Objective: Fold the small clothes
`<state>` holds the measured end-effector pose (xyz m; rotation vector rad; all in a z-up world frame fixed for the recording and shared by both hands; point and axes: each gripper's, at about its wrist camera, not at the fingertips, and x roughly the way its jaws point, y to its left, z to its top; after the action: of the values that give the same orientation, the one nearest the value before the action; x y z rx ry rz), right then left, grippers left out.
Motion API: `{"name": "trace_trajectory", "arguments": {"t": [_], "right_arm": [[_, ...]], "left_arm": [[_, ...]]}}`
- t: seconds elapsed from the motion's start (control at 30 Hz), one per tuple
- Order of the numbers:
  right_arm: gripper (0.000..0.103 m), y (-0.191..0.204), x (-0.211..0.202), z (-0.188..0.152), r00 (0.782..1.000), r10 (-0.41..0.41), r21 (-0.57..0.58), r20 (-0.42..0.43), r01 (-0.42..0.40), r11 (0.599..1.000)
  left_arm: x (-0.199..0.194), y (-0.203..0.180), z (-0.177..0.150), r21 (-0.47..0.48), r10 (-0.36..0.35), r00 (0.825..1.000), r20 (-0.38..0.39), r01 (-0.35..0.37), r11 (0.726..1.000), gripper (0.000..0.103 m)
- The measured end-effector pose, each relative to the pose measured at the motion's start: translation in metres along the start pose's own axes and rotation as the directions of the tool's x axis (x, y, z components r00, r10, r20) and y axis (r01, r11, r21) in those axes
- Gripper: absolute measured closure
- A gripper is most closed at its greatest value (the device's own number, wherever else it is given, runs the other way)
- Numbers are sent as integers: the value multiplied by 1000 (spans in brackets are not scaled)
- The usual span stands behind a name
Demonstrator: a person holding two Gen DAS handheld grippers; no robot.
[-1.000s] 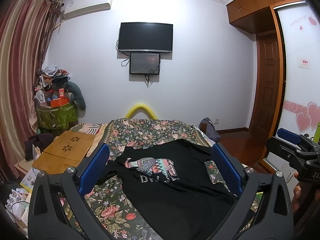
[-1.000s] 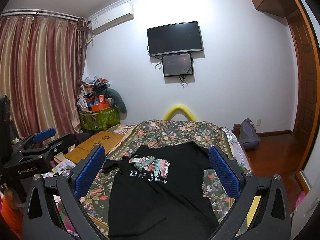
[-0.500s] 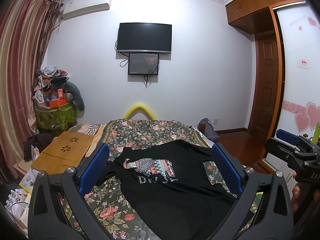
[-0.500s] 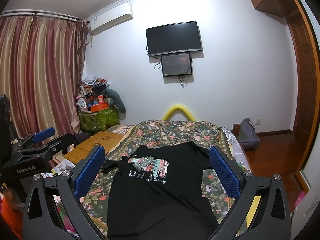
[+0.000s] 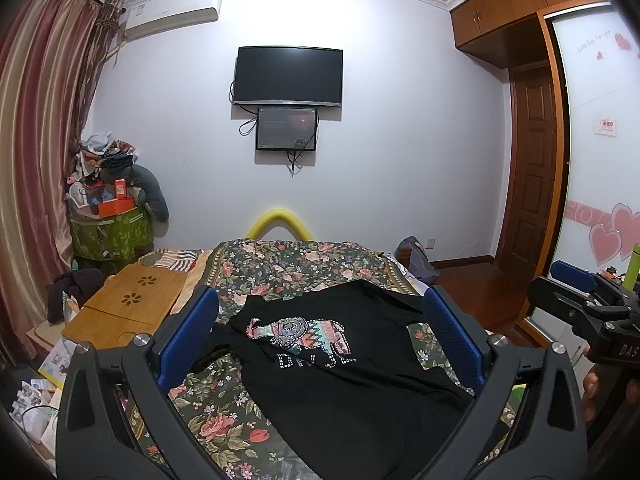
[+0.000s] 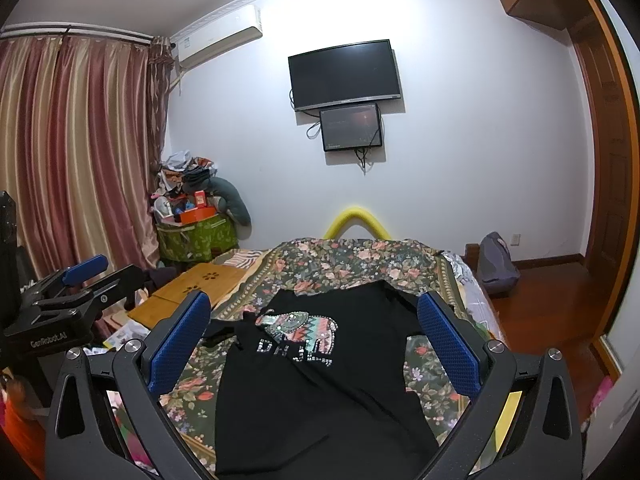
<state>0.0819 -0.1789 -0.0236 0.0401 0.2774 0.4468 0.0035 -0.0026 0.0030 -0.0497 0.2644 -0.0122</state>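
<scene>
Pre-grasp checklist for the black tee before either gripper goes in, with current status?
1. Left gripper open, holding nothing: ok.
2. Right gripper open, holding nothing: ok.
3. Black T-shirt laid print-up on the floral bedspread: ok.
4. Shirt flat: not ok, the sleeve on the wooden tray's side is bunched.
5. Near hem visible for a pinch: cannot tell, it is hidden behind the gripper bodies.
6. Nothing lying on the shirt: ok.
</scene>
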Motion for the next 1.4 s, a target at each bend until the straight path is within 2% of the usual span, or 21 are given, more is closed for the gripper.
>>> {"name": "trace_trajectory", "arguments": {"t": [0.17, 0.4, 0.5, 0.7, 0.83, 0.9, 0.97, 1.0, 1.17, 1.23, 1.27, 1.4], "right_arm": [[0, -1, 4, 0, 1000, -6, 4, -6, 6, 1000], [0, -14, 34, -2, 997, -41, -20, -62, 40, 999], [0, -23, 53, 1, 995, -52, -36, -87, 49, 998], [0, -48, 97, 14, 988, -50, -49, -148, 43, 998], [0, -63, 135, 19, 977, -56, -78, -208, 40, 996], [0, -71, 153, 17, 969, -47, -90, -244, 26, 996], [0, -82, 172, 15, 960, -41, -94, -276, 15, 995], [0, -88, 182, 13, 956, -38, -91, -291, 11, 996], [0, -119, 237, 1, 920, -38, -72, -389, 10, 997], [3, -129, 266, -8, 898, -41, -80, -438, 7, 997], [5, -133, 274, -11, 891, -41, -79, -453, 5, 997], [13, -153, 321, -28, 848, -49, -69, -527, 15, 997]], "left_arm": [[4, 0, 1, 11, -33, 999, -21, 33, 999, 0], [28, 11, 1, -13, -19, 1000, 2, 19, 1000, 0], [53, 26, 2, -45, -28, 999, -42, 26, 999, 0], [119, 66, 9, -41, 50, 992, -113, -55, 998, 0], [177, 99, 6, -39, 85, 972, -219, -96, 995, 0], [209, 117, -4, -45, 104, 950, -296, -122, 991, 0], [239, 133, -20, -36, 130, 917, -378, -155, 987, 0], [248, 139, -28, -17, 150, 895, -421, -174, 985, 0], [305, 174, -65, -34, 174, 833, -525, -225, 974, 0], [324, 187, -82, -50, 174, 803, -570, -246, 968, 0], [335, 194, -93, -49, 184, 782, -596, -263, 963, 0], [363, 203, -120, 1, 212, 729, -651, -278, 961, 0]]}}
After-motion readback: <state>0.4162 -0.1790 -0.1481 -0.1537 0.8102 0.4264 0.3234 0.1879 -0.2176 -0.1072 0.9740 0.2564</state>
